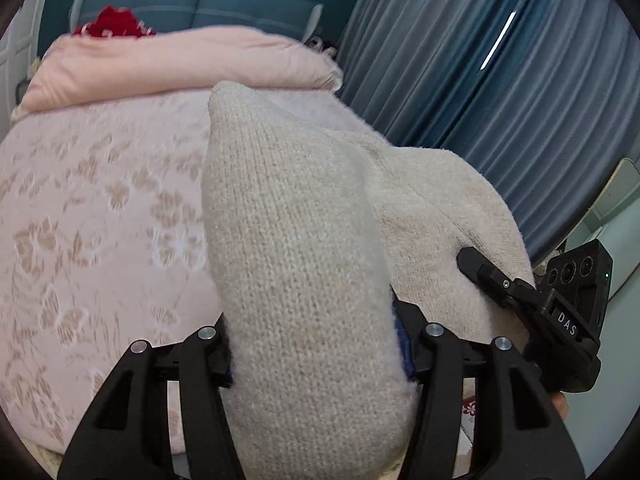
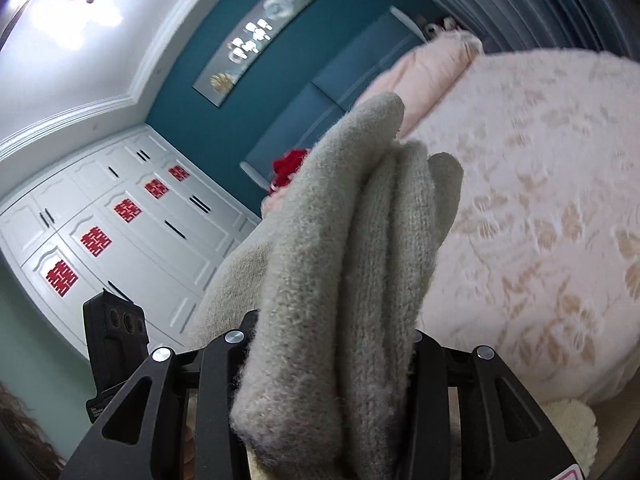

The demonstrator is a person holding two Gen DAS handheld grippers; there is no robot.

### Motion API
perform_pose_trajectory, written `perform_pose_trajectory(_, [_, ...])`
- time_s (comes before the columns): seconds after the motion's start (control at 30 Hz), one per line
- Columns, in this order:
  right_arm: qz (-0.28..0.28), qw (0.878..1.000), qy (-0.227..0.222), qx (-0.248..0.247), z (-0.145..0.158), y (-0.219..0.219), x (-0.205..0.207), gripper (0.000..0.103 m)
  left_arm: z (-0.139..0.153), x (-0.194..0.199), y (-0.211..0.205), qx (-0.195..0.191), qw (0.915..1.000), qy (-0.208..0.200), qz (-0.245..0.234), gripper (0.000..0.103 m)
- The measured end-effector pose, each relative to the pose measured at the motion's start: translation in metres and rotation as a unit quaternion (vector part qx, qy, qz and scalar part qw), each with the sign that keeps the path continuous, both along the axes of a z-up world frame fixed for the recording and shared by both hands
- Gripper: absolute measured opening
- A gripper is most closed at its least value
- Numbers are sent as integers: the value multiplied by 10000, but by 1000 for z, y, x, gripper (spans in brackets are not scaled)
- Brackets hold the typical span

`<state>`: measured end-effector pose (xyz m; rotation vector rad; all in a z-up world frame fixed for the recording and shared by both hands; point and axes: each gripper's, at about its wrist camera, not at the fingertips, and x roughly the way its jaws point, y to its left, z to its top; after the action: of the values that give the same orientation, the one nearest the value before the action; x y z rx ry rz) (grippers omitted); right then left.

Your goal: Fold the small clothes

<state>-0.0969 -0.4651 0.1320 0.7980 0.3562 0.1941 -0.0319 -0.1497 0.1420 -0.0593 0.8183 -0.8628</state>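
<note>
A cream knitted garment [image 1: 304,248] is bunched between the jaws of my left gripper [image 1: 316,340], which is shut on it and holds it above the bed. The same cream knit [image 2: 344,264] stands in thick folds between the jaws of my right gripper [image 2: 332,344], also shut on it. The fingertips of both grippers are hidden by the cloth. In the left wrist view the right gripper [image 1: 476,264] clamps the garment's right edge. The left gripper's camera block [image 2: 116,328] shows at the left of the right wrist view.
A bed with a pink floral cover [image 1: 88,216] lies under the garment, with a folded pink quilt [image 1: 172,64] and a red item [image 1: 112,26] at its head. Blue curtains [image 1: 500,92] hang on the right. White wardrobes [image 2: 120,216] line the far wall.
</note>
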Motion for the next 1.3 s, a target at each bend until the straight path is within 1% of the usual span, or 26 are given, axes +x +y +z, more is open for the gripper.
perform_pose_trajectory(0.1, [-135, 9968, -673, -409, 56, 9, -14, 37, 60, -12, 4, -408, 9969, -653, -168, 54])
perform_pose_trajectory(0.17, [-170, 9916, -1099, -666, 90, 16, -22, 37, 97, -18, 14, -695, 9917, -1049, -250, 55])
perform_pose_trajectory(0.3, [-127, 9763, -1852, -1109, 149, 43, -29, 38, 156, -30, 47, -1199, 9761, -1780, -330, 56])
perform_pose_trajectory(0.37, [-7, 9683, -2167, -1243, 169, 58, -27, 38, 178, -34, 67, -1395, 9670, -2107, -311, 57])
perform_pose_trajectory(0.43, [142, 9607, -2433, -1332, 185, 74, -21, 39, 196, -37, 90, -1564, 9571, -2426, -243, 58])
perform_pose_trajectory(0.5, [336, 9553, -2608, -1350, 195, 91, -11, 39, 209, -36, 113, -1690, 9481, -2689, -135, 59])
perform_pose_trajectory(0.57, [523, 9513, -2719, -1354, 201, 108, 2, 40, 217, -30, 137, -1761, 9418, -2865, 0, 60])
perform_pose_trajectory(0.67, [802, 9503, -2707, -1310, 202, 136, 23, 40, 220, -16, 171, -1778, 9394, -2925, 204, 60])
perform_pose_trajectory(0.7, [877, 9505, -2683, -1303, 204, 146, 27, 40, 220, -11, 181, -1760, 9398, -2915, 283, 60])
perform_pose_trajectory(0.77, [1020, 9529, -2568, -1250, 197, 162, 44, 40, 216, -1, 200, -1701, 9421, -2856, 451, 60])
perform_pose_trajectory(0.83, [1142, 9571, -2386, -1187, 186, 176, 65, 40, 206, 13, 215, -1617, 9457, -2753, 606, 60])
perform_pose_trajectory(0.93, [1306, 9661, -1954, -1073, 157, 195, 99, 40, 179, 39, 229, -1437, 9553, -2447, 825, 60])
perform_pose_trajectory(1.03, [1414, 9752, -1348, -1045, 111, 211, 133, 40, 138, 72, 239, -1225, 9667, -1996, 1031, 60])
perform_pose_trajectory(1.07, [1441, 9778, -1099, -1048, 89, 215, 144, 41, 120, 85, 241, -1149, 9705, -1815, 1091, 60])
perform_pose_trajectory(1.1, [1515, 9801, -830, -978, 65, 218, 156, 45, 100, 97, 243, -1030, 9747, -1642, 1114, 61])
perform_pose_trajectory(1.13, [1588, 9823, -502, -857, 33, 218, 170, 47, 78, 110, 247, -925, 9787, -1431, 1141, 61])
perform_pose_trajectory(1.17, [1607, 9837, -169, -785, -2, 218, 182, 53, 48, 125, 249, -849, 9824, -1162, 1189, 66])
perform_pose_trajectory(1.2, [1601, 9837, 279, -765, -44, 217, 193, 60, 13, 140, 251, -736, 9855, -843, 1271, 69])
perform_pose_trajectory(1.23, [1547, 9812, 777, -853, -84, 219, 203, 61, -25, 152, 255, -600, 9865, -481, 1446, 70])
perform_pose_trajectory(1.27, [1429, 9745, 1442, -955, -129, 215, 209, 61, -68, 161, 258, -397, 9859, -97, 1620, 71])
perform_pose_trajectory(1.3, [1330, 9649, 2065, -926, -170, 208, 208, 61, -110, 167, 265, -78, 9812, 348, 1898, 70])
